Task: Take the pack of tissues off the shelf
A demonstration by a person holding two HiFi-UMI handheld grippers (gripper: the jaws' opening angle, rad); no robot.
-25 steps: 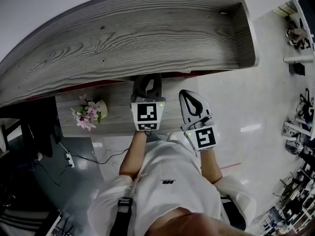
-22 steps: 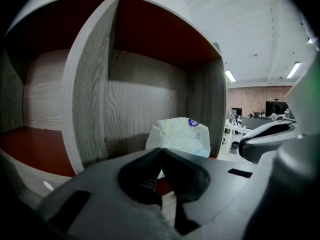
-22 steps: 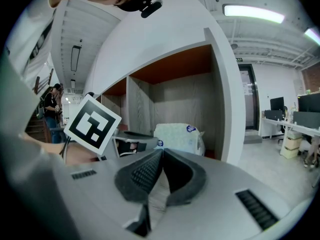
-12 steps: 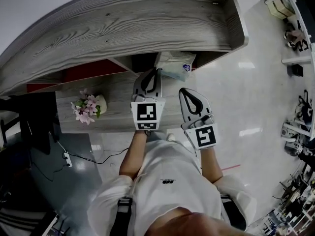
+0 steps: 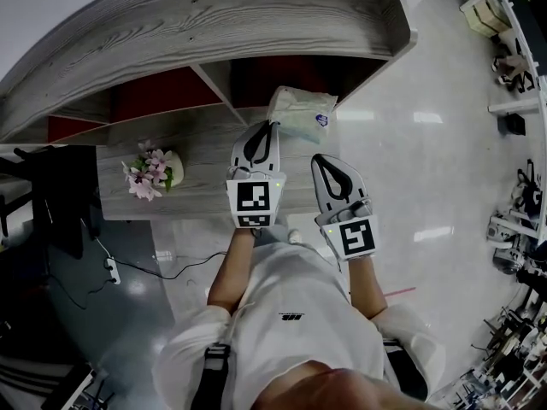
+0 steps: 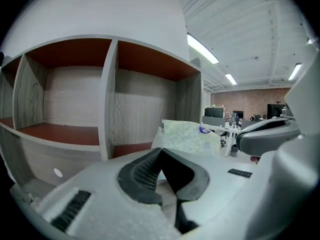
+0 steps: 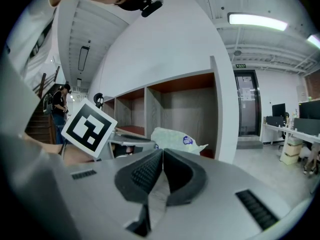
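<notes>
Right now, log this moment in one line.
left gripper: jaws shut, empty | right gripper: jaws shut, empty | tissue pack on shelf

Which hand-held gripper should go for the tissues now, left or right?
Probably the left hand-held gripper: its shut tips are right beside the tissues; the right hand-held gripper, also shut, sits farther back.

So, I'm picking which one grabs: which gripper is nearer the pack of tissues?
Left. The left gripper sits with its tips at the left edge of the pack of tissues; the right gripper is short of it, nearer the person.
</notes>
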